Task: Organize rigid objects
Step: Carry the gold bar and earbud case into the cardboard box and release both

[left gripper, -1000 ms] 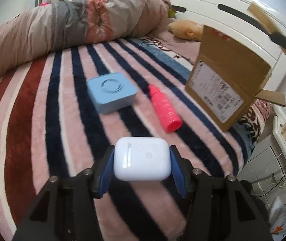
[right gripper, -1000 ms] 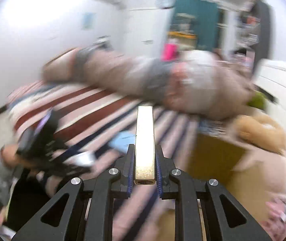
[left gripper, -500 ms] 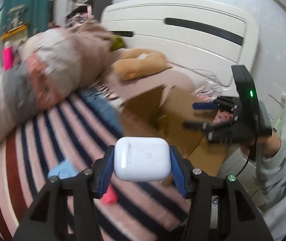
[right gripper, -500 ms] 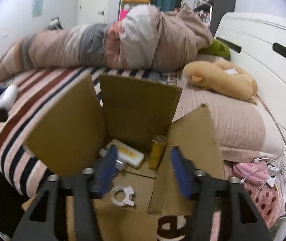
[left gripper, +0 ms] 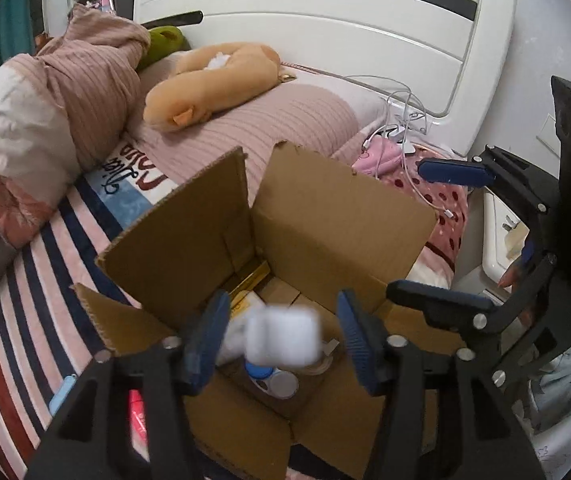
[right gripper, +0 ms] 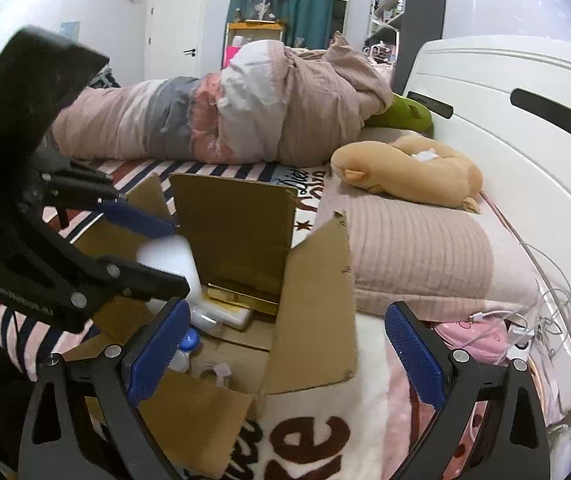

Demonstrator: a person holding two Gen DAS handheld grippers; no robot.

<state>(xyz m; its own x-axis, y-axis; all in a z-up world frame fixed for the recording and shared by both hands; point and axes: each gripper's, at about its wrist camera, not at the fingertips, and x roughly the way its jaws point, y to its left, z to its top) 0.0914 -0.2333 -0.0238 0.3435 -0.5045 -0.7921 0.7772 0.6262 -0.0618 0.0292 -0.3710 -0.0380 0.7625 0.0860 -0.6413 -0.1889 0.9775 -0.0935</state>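
Note:
An open cardboard box [left gripper: 325, 224] stands on the striped bed, with several small items inside. My left gripper [left gripper: 283, 336] is open above the box. A white earbud case [left gripper: 283, 340], blurred, is between its jaws without touching them, in mid-air over the box. In the right wrist view the same case [right gripper: 169, 268] shows white beside the left gripper [right gripper: 145, 252], over the box [right gripper: 237, 236]. My right gripper [right gripper: 285, 356] is open and empty at the box's right flap; it also shows in the left wrist view [left gripper: 441, 232]. A gold bar [right gripper: 241, 298] lies inside the box.
A red bottle [left gripper: 139, 408] and a blue case's corner [left gripper: 63, 394] lie on the striped blanket [left gripper: 25, 320] left of the box. A rolled duvet [right gripper: 221, 120], a tan plush toy [right gripper: 409, 172], a pillow [right gripper: 417, 256] and cables [left gripper: 401, 120] lie behind. The white headboard [left gripper: 325, 20] is beyond.
My left gripper carried the white case from the blanket to over the box and opened; the case is free. My right gripper opened earlier, and the gold bar lies in the box.

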